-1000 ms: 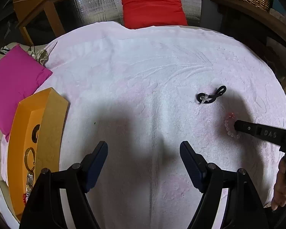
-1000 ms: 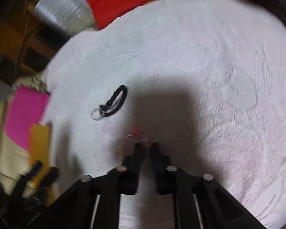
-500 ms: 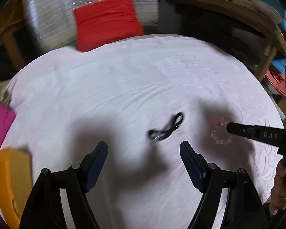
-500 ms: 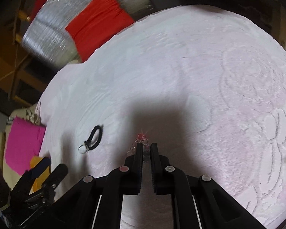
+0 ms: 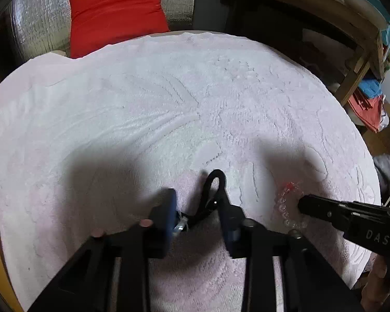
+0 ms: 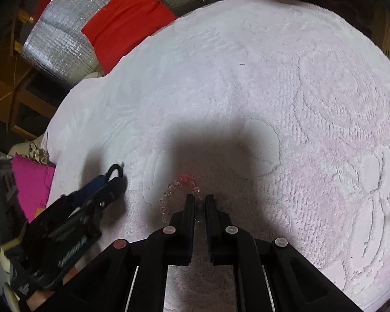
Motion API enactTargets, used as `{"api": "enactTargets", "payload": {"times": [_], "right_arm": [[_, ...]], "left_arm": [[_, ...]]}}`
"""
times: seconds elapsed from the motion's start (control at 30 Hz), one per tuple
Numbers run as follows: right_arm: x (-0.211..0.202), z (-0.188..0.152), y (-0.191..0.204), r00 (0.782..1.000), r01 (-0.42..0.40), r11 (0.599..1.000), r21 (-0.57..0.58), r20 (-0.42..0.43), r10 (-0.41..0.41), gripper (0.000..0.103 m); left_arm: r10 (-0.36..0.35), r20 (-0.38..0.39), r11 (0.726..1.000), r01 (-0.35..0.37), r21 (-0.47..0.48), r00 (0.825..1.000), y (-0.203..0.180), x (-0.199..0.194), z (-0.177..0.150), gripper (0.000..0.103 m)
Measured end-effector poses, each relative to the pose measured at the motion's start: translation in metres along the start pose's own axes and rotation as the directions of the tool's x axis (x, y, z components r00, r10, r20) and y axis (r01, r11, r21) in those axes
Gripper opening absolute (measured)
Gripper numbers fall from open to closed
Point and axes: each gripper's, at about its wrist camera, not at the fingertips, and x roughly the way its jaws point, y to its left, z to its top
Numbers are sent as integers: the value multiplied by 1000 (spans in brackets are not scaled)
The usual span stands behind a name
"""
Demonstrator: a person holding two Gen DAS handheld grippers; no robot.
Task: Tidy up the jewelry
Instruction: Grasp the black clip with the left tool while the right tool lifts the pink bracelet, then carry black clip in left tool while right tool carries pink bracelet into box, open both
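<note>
The black cord (image 5: 212,192) is lying near the middle of the white towel (image 5: 143,109), the left gripper (image 5: 197,208) is just closing its jaws around it, and the right gripper (image 6: 200,205) is pinching the clear bead bracelet (image 6: 169,197) tightly, so thin pieces may be slipping out.

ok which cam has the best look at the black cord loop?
Left wrist. The black cord loop lies centred between the left gripper jaws, its metal ring visible at the near end. Right wrist shows only the loop's far end, blurred, behind that gripper.
</note>
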Motion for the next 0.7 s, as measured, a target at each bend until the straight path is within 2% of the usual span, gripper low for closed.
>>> {"api": "enactTargets", "payload": {"times": [0.03,0.07,0.23,0.43,0.7], "right_arm": [[1,0,2,1000,-4,1000,1,-2,4,9],[2,0,4,1000,-3,1000,-2,-1,3,9],[2,2,9,1000,-22,1000,-15,14,22,9],[-1,3,23,995,-74,997,-39,58,76,9],[0,-7,55,968,-234,970,-68,77,239,9]], "left_arm": [[-11,3,1000,11,1,1000,0,0,0,11],[-19,4,1000,19,-2,1000,-1,-1,-1,9],[-33,38,999,34,-27,999,0,-12,-2,8],[-38,100,995,47,-85,994,11,-52,-22,8],[51,165,984,-21,-178,985,35,-121,-70,7]]}}
